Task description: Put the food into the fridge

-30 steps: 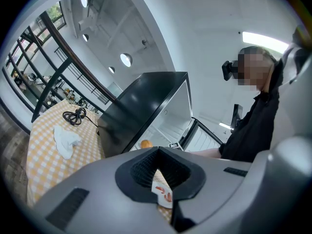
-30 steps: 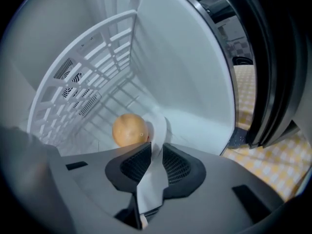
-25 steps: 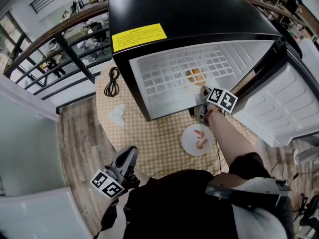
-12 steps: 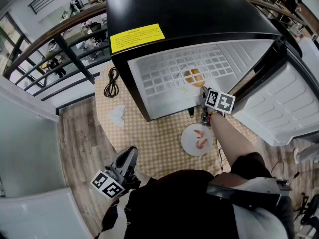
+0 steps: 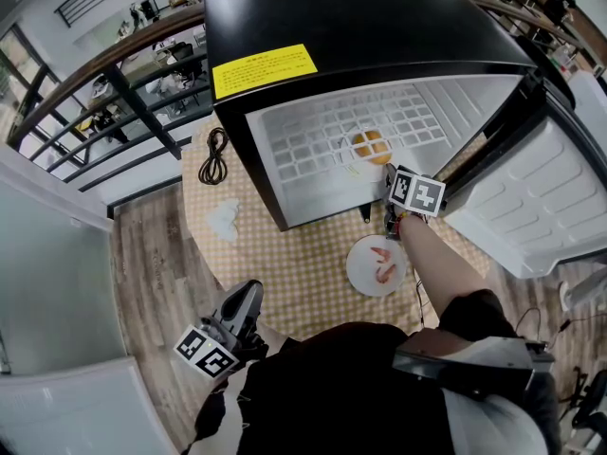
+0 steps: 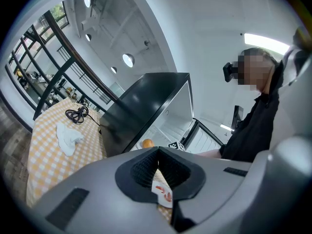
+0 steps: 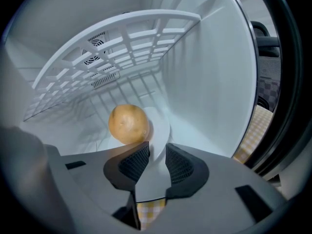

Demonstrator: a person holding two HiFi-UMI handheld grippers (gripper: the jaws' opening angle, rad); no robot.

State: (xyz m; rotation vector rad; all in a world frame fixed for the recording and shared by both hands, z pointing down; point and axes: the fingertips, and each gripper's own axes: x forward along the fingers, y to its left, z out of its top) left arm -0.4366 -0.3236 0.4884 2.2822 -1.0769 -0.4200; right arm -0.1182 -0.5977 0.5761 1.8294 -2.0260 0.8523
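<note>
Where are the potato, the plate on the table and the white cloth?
potato (image 7: pixel 128 124): right gripper view, middle of its skin.
plate on the table (image 5: pixel 360 273): head view, bare left part.
white cloth (image 5: pixel 224 218): head view, middle of the crumple.

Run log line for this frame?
right tool open at fridge mouth | potato plate in fridge | left tool shut, empty | shrimp plate on table

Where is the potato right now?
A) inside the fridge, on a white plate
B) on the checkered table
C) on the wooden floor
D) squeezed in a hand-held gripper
A: the potato sits on a white plate inside the fridge, with the white walls around it.
</note>
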